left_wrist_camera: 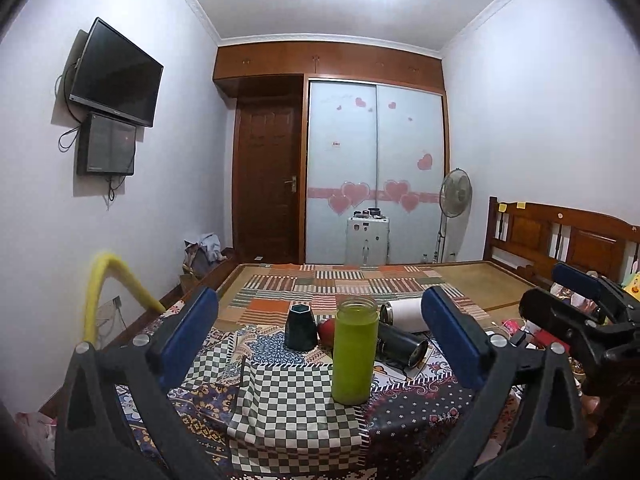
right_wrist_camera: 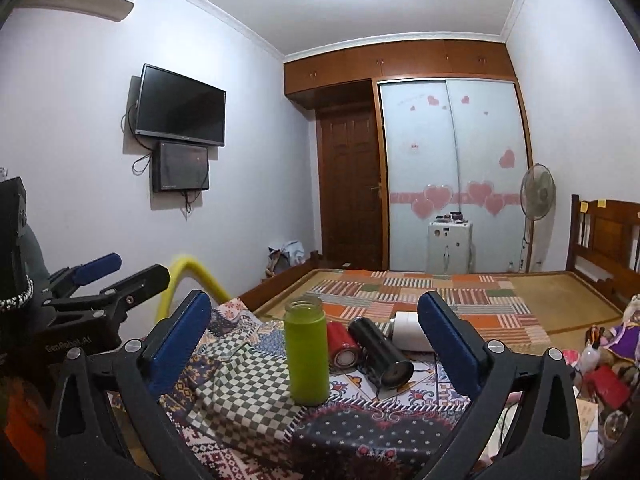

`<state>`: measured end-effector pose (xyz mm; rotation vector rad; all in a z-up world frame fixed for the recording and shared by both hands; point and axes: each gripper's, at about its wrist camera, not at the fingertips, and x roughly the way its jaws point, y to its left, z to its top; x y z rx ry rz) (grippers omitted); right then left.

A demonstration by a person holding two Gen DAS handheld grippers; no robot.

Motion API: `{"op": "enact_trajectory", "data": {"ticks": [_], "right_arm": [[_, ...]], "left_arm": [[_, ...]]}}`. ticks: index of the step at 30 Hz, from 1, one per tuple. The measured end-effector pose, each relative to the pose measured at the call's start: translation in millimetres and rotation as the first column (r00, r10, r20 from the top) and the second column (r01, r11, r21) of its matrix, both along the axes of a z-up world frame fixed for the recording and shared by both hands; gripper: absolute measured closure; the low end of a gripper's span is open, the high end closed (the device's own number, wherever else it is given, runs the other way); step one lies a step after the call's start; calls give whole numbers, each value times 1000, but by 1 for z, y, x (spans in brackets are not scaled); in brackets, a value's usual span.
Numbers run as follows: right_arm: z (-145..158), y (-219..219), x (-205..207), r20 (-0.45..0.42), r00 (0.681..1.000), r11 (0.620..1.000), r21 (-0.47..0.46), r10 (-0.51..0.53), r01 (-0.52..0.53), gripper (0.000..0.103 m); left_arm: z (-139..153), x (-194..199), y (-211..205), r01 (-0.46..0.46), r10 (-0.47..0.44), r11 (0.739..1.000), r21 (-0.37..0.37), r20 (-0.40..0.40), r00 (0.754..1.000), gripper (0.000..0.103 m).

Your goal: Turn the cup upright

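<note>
A green cup (left_wrist_camera: 354, 350) stands upright, mouth up, on the checkered cloth (left_wrist_camera: 280, 408); it also shows in the right wrist view (right_wrist_camera: 306, 350). My left gripper (left_wrist_camera: 320, 336) is open and empty, its blue pads (left_wrist_camera: 190, 334) wide apart on either side of the cup and nearer the camera. My right gripper (right_wrist_camera: 316, 340) is open and empty, likewise apart from the cup. Behind it lie a black cup (left_wrist_camera: 402, 346) (right_wrist_camera: 380, 350), a red cup (right_wrist_camera: 343, 344) and a white cup (left_wrist_camera: 404, 314) on their sides. A dark green cup (left_wrist_camera: 301, 327) stands upright.
The cloths cover a bed with a patchwork mat (left_wrist_camera: 344, 288) and wooden headboard (left_wrist_camera: 560, 240). Clutter and toys (right_wrist_camera: 608, 352) lie at the right. A yellow foam tube (left_wrist_camera: 100, 292) arches at the left. The right gripper's body (left_wrist_camera: 580, 320) shows in the left wrist view.
</note>
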<state>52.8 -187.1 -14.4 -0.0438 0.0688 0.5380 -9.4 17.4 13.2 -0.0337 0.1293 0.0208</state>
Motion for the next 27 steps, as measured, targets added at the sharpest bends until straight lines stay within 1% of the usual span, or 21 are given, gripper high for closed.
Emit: {"op": "enact_trajectory", "data": {"ticks": [8,27], "right_arm": [[-2,0,-1,-7,1000,1000,-1,-2,2,0],[-3,-1,4,-23,1000,1000,-1,-13,13,0]], "left_arm": [[-2,1,-3,-5,5,1000,14,5,1000,0],[-4,7,-4,7,-6,1000,11,-9,1000,0]]}}
